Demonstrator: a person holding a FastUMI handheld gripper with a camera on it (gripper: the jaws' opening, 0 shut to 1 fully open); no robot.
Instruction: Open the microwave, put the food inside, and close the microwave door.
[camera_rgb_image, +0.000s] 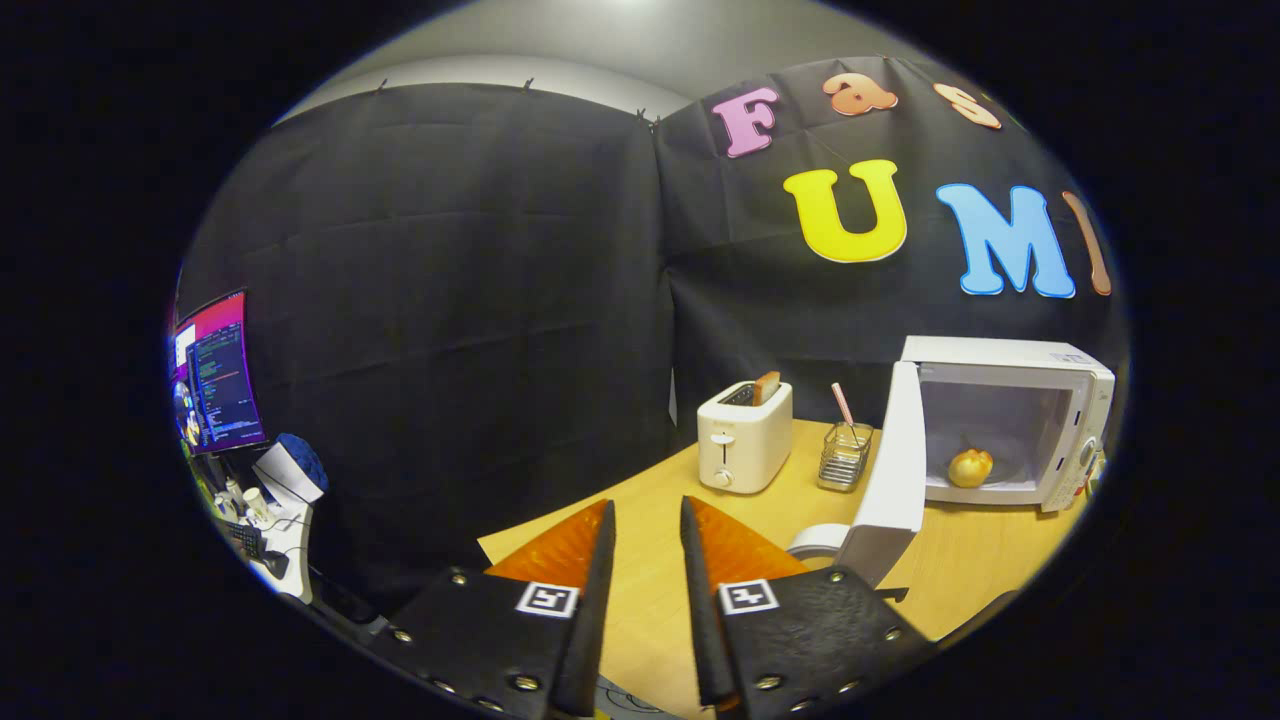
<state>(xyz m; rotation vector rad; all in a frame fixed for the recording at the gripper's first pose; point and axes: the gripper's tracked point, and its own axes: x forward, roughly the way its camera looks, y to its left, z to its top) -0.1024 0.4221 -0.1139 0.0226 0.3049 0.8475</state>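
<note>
Microwave (1010, 420): white, sitting at the right of the frame on the wooden table (960, 570), its door (893, 455) standing swung wide open toward the lower centre.

Food (970, 467): a small rounded yellowish item, lying inside the microwave cavity on its floor, well beyond the fingers.

Progress, as judged from this layout: opening and loading are looking done; the door is waiting to be closed, which appears to be the one step left.

Gripper (647, 520): showing at the bottom centre, its two orange-faced fingers (560, 550) standing apart with a bare gap between them, holding nothing and pointing over the table's near edge, left of the door.

Toaster (743, 437): white, sitting left of the microwave, a slice of bread (767, 386) poking up from its slot.

Wire holder (845, 456): standing between toaster and door, carrying a pink stick.

White round object (815, 540): partly hidden behind the door's lower edge; identity unclear.

Monitor (220, 372): glowing at the far left of the frame, with desk clutter below it.
</note>
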